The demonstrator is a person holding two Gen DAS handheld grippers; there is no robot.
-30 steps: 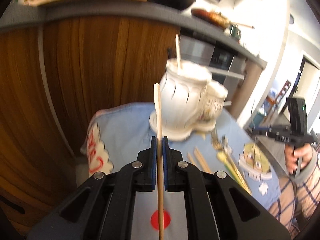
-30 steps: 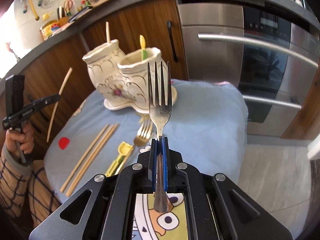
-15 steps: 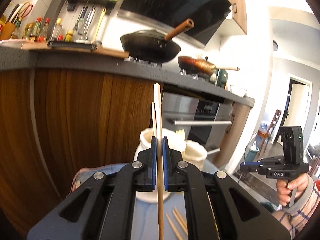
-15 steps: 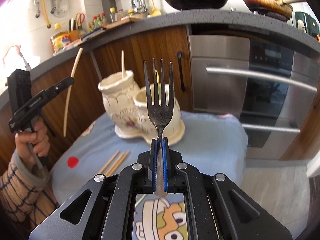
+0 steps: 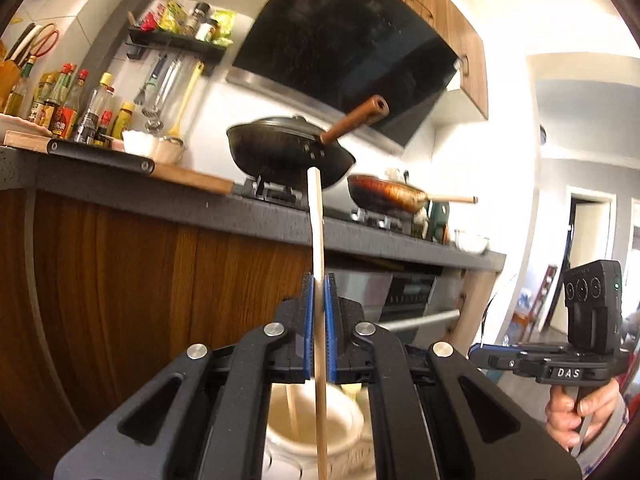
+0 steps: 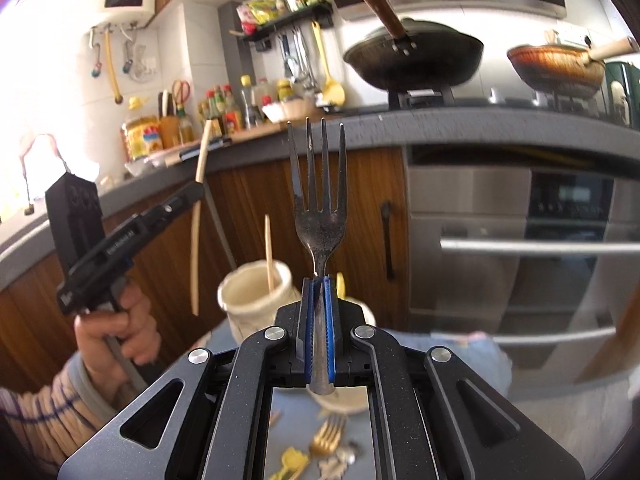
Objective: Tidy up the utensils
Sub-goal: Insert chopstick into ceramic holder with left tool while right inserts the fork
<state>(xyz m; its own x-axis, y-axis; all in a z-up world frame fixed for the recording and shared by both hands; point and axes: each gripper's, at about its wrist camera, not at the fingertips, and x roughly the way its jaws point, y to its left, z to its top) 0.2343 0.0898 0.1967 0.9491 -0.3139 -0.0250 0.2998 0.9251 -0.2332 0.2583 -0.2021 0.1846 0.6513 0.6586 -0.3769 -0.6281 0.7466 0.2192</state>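
Note:
My left gripper (image 5: 319, 280) is shut on a wooden chopstick (image 5: 316, 224), held upright above the cream ceramic holder (image 5: 312, 436), which has another chopstick (image 5: 292, 408) in it. My right gripper (image 6: 319, 280) is shut on a steel fork (image 6: 318, 200), tines up. From the right wrist view the left gripper (image 6: 120, 248) with its chopstick (image 6: 198, 220) hangs left of the cream holder (image 6: 252, 292), which holds one chopstick (image 6: 269, 252). The second holder is mostly hidden behind my right gripper. The right gripper also shows in the left wrist view (image 5: 560, 360).
A gold fork (image 6: 326, 436) and yellow utensils (image 6: 292, 460) lie on the blue cloth (image 6: 452, 352) below. Behind stand wooden cabinets (image 5: 140, 280), an oven (image 6: 540, 232), and a counter (image 6: 480, 120) with a wok (image 5: 288, 152) and bottles.
Both grippers have risen and tilted upward with their utensils. The left chopstick now hangs over the cream holder's mouth. The table has dropped to the bottom of both views.

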